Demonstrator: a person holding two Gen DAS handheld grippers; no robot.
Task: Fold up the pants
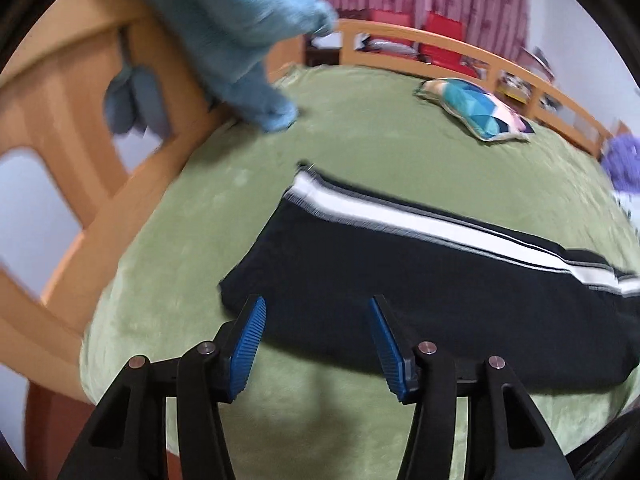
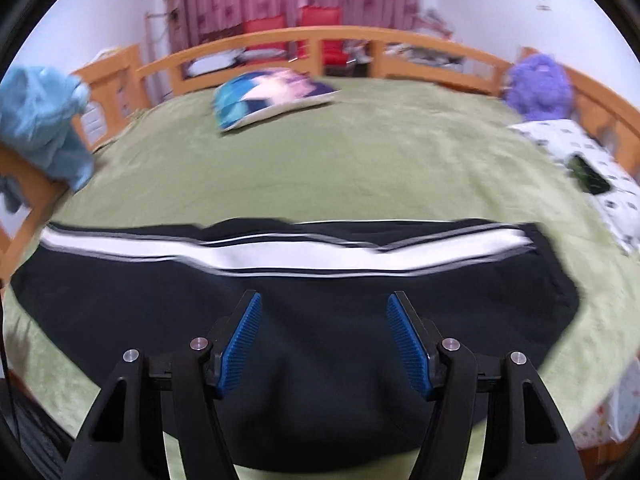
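Black pants (image 1: 400,288) with a white side stripe lie flat on a green bed cover (image 1: 360,148), legs stacked lengthwise. In the left wrist view my left gripper (image 1: 318,312) is open and empty, just above the near left end of the pants. In the right wrist view the pants (image 2: 304,312) stretch across the frame, stripe on the far side. My right gripper (image 2: 324,308) is open and empty, hovering over the middle of the black cloth near its front edge.
A light blue garment (image 1: 240,40) hangs over the wooden bed rail (image 1: 100,140) at the left. A colourful pillow (image 2: 272,92) lies far back. A purple plush (image 2: 540,84) and a white patterned cloth (image 2: 592,168) sit at the right edge.
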